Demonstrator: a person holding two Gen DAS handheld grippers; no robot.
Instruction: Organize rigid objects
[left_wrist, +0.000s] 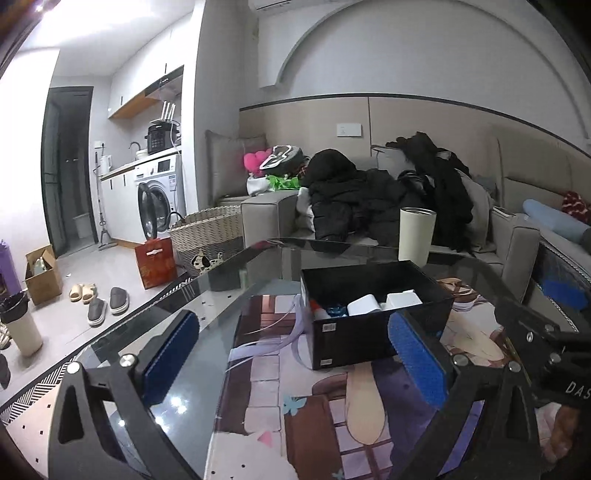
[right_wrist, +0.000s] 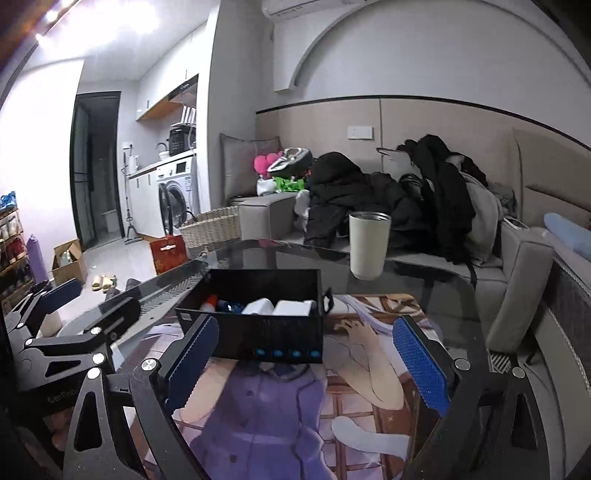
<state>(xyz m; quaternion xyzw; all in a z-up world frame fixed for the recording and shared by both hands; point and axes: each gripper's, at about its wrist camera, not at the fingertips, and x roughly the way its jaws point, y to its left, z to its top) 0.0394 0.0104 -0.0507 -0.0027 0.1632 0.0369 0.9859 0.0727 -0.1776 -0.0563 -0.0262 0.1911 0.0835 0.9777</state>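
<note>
A black open box (left_wrist: 373, 317) stands on the glass table over a printed mat; it also shows in the right wrist view (right_wrist: 258, 325). Inside lie white blocks (left_wrist: 384, 302), a blue item and a red-capped item (right_wrist: 212, 302). A cream tumbler (left_wrist: 416, 236) stands upright behind the box, also in the right wrist view (right_wrist: 368, 245). My left gripper (left_wrist: 291, 354) is open and empty, just in front of the box. My right gripper (right_wrist: 310, 365) is open and empty, in front of the box's right half. The left gripper also shows at the left edge of the right wrist view (right_wrist: 74, 328).
The round glass table's (left_wrist: 207, 295) edge curves at left and far side. A grey sofa (left_wrist: 517, 236) piled with dark clothes lies behind. On the floor at left stand a wicker basket (left_wrist: 207, 232), a red bag (left_wrist: 155, 262), slippers and a cardboard box.
</note>
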